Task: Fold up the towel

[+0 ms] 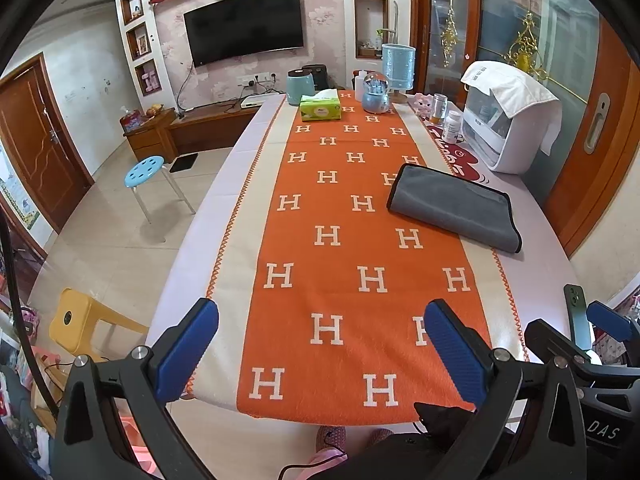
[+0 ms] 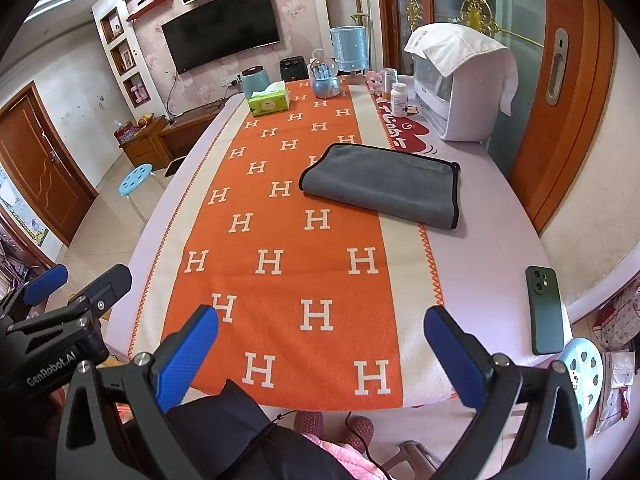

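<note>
A grey towel (image 1: 456, 206) with a black hem lies folded on the right side of the table, partly on the orange runner (image 1: 340, 240); it also shows in the right wrist view (image 2: 380, 186). My left gripper (image 1: 320, 356) is open and empty, held over the table's near edge, well short of the towel. My right gripper (image 2: 320, 356) is open and empty too, above the near edge, with the towel far ahead of it. The left gripper's body (image 2: 60, 320) shows at the left of the right wrist view.
A dark green phone (image 2: 546, 310) lies near the table's right front corner. At the far end stand a green tissue box (image 2: 269, 100), a snow globe (image 2: 325, 76), bottles (image 2: 399, 100) and a white appliance (image 2: 452, 92). A blue stool (image 1: 144, 172) and a yellow stool (image 1: 80, 320) stand left.
</note>
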Tool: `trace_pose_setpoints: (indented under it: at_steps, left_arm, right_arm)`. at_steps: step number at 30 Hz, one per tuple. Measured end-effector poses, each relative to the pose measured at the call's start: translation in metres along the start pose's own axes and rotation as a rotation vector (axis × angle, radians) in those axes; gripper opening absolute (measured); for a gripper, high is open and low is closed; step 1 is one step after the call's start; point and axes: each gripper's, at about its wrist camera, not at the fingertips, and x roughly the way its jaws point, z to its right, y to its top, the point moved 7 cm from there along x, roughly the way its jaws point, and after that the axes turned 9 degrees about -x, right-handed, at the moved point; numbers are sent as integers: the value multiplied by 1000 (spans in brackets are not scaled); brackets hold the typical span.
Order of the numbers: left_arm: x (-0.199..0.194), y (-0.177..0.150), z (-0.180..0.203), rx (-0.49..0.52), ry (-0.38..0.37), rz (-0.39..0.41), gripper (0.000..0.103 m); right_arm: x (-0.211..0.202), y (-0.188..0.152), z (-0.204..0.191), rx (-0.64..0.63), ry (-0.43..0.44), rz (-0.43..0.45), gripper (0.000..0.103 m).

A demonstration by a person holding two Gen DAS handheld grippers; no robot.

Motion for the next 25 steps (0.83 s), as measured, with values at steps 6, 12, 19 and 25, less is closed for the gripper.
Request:
trace_pose_setpoints:
  at_steps: [6, 12, 19, 25]
  left_arm:
    - [3, 0, 3, 3, -3, -3, 102]
    - [8, 0, 7, 9, -6, -7, 102]
    - [12, 2, 9, 13, -9, -12, 102]
    - [12, 2, 9, 12, -10, -11, 102]
  right_arm:
    - [2, -1, 0, 3, -3, -7, 103]
    - [5, -3, 2, 8, -6, -15, 103]
    - [8, -2, 2, 10, -6, -24, 103]
    - [8, -2, 2, 10, -7, -23, 103]
